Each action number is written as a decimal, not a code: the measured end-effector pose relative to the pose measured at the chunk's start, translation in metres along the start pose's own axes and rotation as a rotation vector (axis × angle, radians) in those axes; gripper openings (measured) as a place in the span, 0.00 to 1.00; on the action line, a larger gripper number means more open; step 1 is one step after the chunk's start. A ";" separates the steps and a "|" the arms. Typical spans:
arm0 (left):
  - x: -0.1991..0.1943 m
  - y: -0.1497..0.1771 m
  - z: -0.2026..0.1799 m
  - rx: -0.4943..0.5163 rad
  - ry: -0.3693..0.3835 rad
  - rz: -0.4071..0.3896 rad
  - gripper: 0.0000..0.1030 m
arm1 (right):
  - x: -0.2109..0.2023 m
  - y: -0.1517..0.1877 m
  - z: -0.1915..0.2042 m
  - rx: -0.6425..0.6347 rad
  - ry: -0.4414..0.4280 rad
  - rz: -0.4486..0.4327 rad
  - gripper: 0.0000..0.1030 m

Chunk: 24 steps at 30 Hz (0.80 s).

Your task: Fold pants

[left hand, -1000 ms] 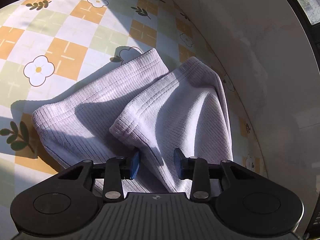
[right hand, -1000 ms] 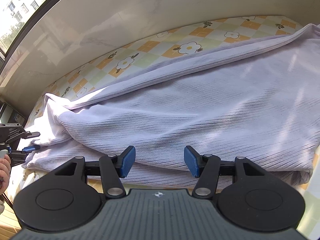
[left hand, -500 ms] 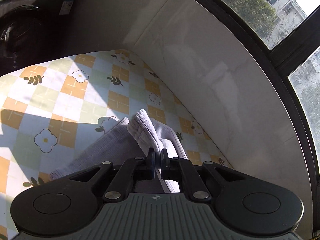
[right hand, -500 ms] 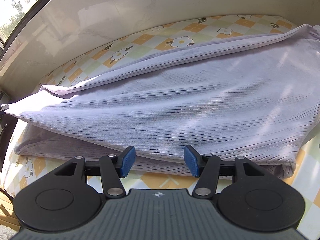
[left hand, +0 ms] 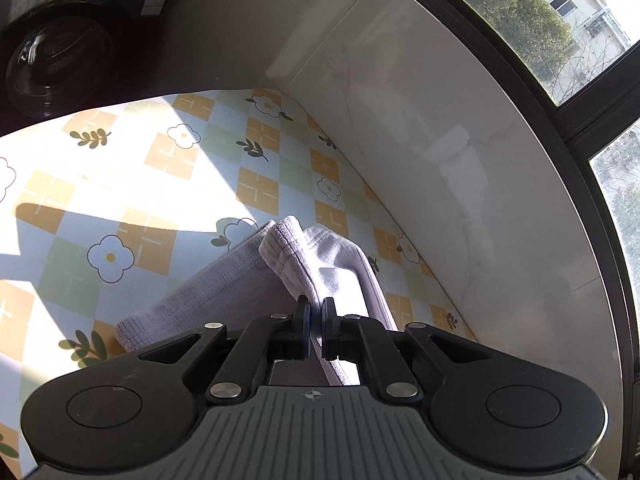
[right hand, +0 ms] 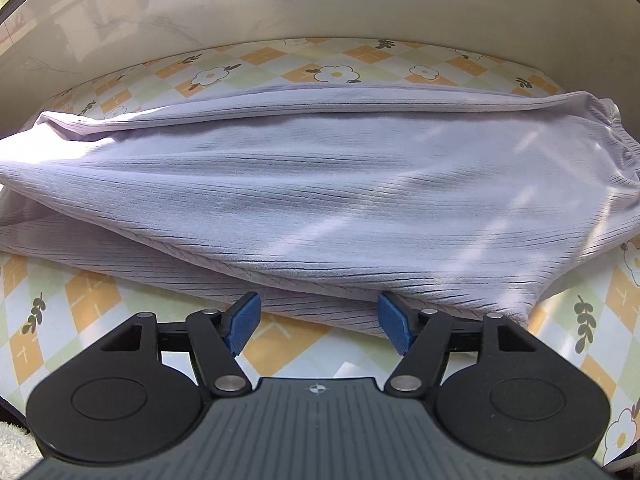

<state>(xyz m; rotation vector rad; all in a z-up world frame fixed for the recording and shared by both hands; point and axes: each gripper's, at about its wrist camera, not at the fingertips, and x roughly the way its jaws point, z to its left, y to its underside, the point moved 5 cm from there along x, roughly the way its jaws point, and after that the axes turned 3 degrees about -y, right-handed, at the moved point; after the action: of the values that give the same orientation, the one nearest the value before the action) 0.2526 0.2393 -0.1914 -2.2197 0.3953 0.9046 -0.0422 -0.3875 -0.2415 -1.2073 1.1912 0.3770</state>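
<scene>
Sunlit bench (left hand: 168, 184) with a checkered flower-print cloth, pale marble-look wall (left hand: 460, 152) behind it, window (left hand: 532, 12) at 1 o'clock, dark washing machine (left hand: 56, 52) at 10 o'clock.

Left wrist view: left claw (left hand: 316, 320) is clamped tight on a cuffed end of the lilac ribbed pants (left hand: 288, 264), fabric pinched between the pads and raised off the cloth. Second leg end lies flat on the bench toward 8 o'clock of the claw, cuff edge resting on the print. Pinched fold runs from the pads toward 12 o'clock, with another layer draping toward 3 o'clock beside the wall.

Right wrist view: pants (right hand: 320, 200) spread across the whole bench (right hand: 92, 300), left to right, layers stacked, bunched end at 3 o'clock. Right claw (right hand: 318, 316) has its jaws opening, blue pads (right hand: 244, 320) well apart. Near edge of the fabric sits just beyond the pad tips at 12 o'clock; pads don't press on it. Wall runs along the top.
</scene>
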 end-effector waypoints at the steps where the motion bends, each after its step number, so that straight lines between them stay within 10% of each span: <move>1: 0.000 -0.001 -0.002 0.006 0.000 -0.001 0.06 | 0.001 -0.001 0.003 -0.035 0.017 -0.010 0.66; 14: -0.007 -0.005 -0.008 -0.013 0.027 0.000 0.06 | 0.005 -0.016 0.027 -0.288 0.072 -0.064 0.66; 24: -0.006 0.001 0.007 -0.034 0.005 0.021 0.06 | -0.004 -0.006 -0.031 0.445 -0.305 -0.037 0.60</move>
<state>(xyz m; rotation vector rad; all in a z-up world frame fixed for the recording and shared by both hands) 0.2443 0.2433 -0.1911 -2.2532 0.4095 0.9229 -0.0546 -0.4153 -0.2310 -0.7531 0.9233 0.2403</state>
